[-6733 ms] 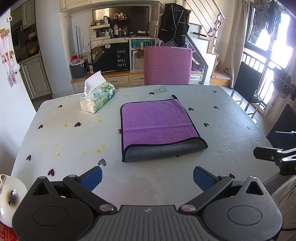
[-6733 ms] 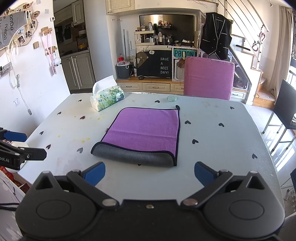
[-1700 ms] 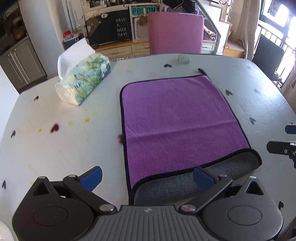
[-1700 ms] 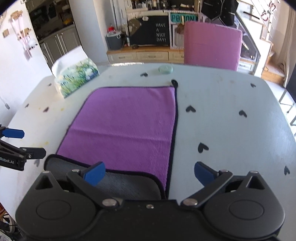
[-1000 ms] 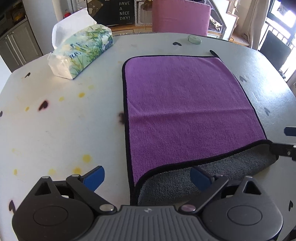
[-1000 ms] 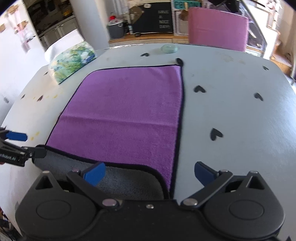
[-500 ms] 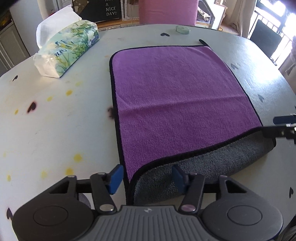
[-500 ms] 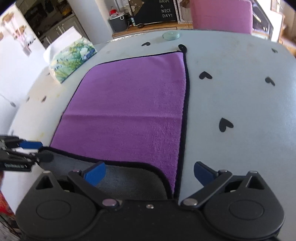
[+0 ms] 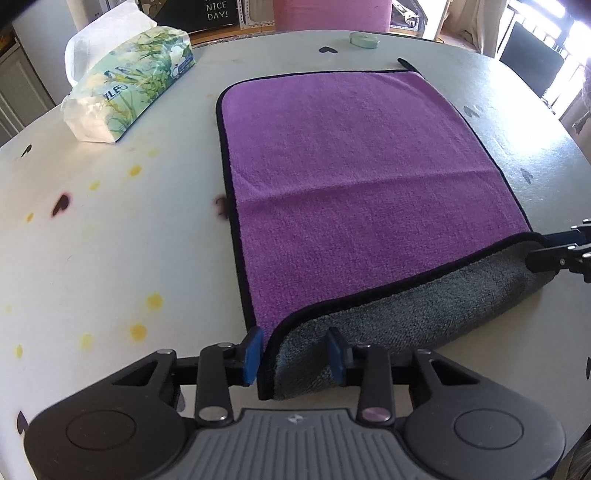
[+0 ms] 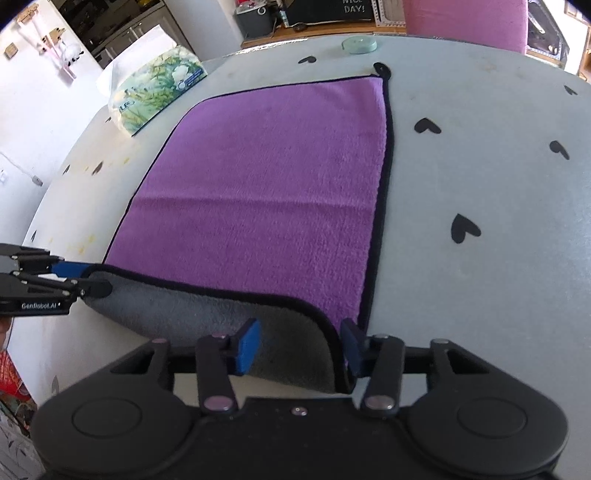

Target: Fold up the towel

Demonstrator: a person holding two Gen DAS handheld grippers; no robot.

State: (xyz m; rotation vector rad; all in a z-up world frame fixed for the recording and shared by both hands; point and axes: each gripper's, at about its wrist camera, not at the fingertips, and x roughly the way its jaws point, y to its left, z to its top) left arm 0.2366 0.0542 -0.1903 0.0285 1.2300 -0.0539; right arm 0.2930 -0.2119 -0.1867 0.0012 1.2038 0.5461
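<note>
A purple towel [image 9: 362, 177] with a black hem and grey underside lies on the white table [image 9: 103, 236], folded once, its grey fold at the near edge. It also shows in the right wrist view [image 10: 266, 192]. My left gripper [image 9: 293, 354] straddles the towel's near left corner, jaws partly closed around it with a small gap. My right gripper [image 10: 299, 345] straddles the near right corner the same way. Each gripper shows from the side in the other's view.
A tissue pack [image 9: 129, 85] lies at the far left of the table. A small green lid [image 9: 364, 40] sits at the far edge by a pink chair [image 10: 465, 18]. Black heart marks [image 10: 463, 227] and yellow stains dot the table.
Both grippers have come down and forward onto the towel's near corners. Their jaws have narrowed from wide open to close around the folded edge.
</note>
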